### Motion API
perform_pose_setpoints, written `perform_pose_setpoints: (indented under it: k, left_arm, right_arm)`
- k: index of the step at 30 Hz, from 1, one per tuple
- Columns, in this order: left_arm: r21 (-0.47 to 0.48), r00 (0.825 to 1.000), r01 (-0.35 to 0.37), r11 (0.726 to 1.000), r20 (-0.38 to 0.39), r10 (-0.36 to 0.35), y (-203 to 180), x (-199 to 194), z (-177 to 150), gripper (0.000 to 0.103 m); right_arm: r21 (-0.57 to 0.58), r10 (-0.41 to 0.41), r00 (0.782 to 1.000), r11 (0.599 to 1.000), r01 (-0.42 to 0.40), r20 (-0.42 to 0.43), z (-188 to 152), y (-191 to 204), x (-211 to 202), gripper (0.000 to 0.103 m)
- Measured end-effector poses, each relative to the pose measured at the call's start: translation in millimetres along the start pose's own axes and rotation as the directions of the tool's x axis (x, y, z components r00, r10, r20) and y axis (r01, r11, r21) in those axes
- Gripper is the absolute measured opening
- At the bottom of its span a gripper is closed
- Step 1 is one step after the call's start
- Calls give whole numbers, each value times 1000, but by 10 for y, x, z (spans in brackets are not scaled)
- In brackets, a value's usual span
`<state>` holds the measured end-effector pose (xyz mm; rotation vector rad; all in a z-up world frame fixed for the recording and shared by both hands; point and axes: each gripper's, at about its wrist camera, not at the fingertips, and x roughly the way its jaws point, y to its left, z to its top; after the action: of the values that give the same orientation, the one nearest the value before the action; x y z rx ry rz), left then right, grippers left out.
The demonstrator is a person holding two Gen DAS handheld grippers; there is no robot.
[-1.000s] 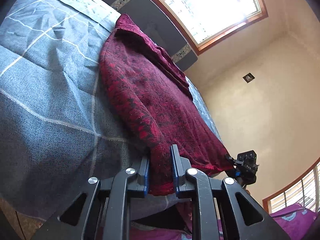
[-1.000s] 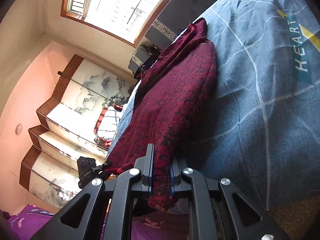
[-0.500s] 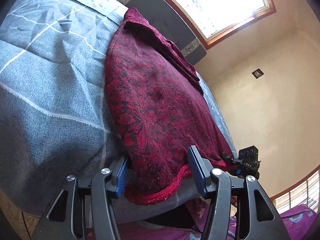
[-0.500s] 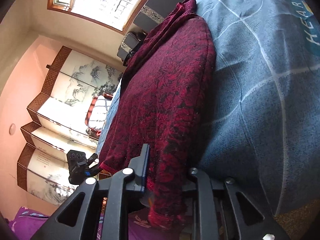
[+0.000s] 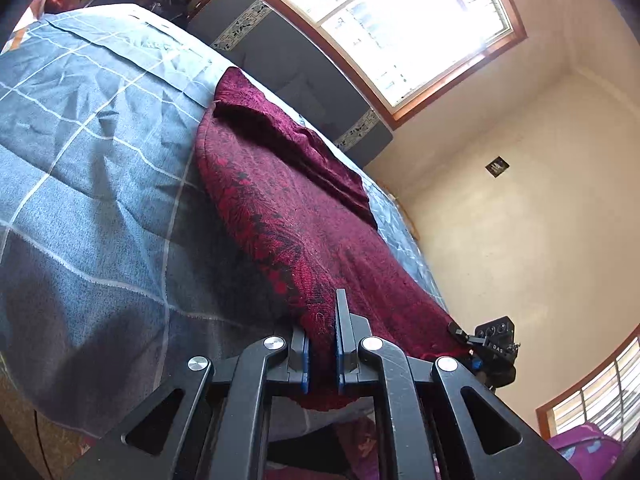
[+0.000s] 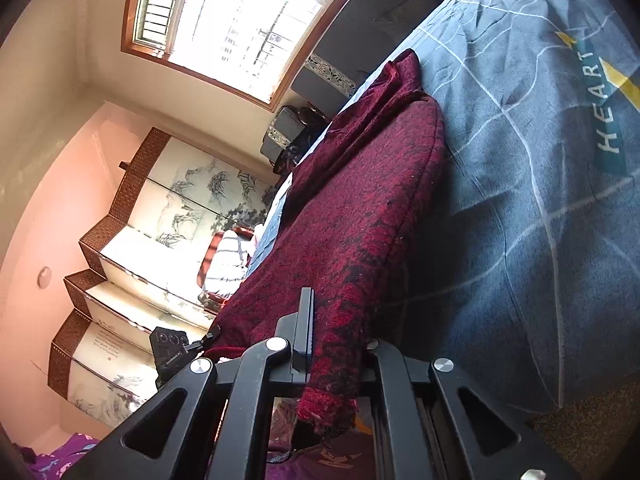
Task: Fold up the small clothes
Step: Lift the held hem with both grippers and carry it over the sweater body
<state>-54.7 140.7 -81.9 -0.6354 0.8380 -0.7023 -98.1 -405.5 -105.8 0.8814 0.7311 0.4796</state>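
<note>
Across the middle of both wrist views lies a dark red patterned garment point(image 5: 304, 216), spread lengthwise on a blue-grey bedcover point(image 5: 88, 184) with pale grid lines. At the bottom centre of the left wrist frame, the left gripper point(image 5: 322, 344) has its blue-padded jaws closed tight on the near hem of the garment, the cloth pinched between them and a rolled edge hanging just below. At the bottom centre of the right wrist frame, the right gripper point(image 6: 336, 344) is closing on the other near corner; a fold of red cloth fills the gap, drapes over the right finger and hangs below the jaws as a thick hem. Each gripper shows small in the other's view, at the hem's far end: the right one at lower right of the left frame point(image 5: 490, 346), the left one at lower left of the right frame point(image 6: 172, 350). Bright windows point(image 5: 404, 20) fill the top of both frames. A folding screen point(image 6: 152, 248) with ink paintings stands at left of the right frame.
</note>
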Motion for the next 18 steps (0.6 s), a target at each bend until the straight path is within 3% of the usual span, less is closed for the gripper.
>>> perform_pose_setpoints:
  k: [9, 18]
  left_arm:
    - [-29, 1000, 22, 999, 5, -22, 64, -178, -81, 9]
    - [8, 998, 56, 998, 38, -57, -188, -411, 20, 9]
  right_arm:
    - [20, 18, 1000, 1000, -17, -23, -96, 72, -96, 8]
    - [11, 65, 998, 998, -65, -10, 101, 315, -317, 8]
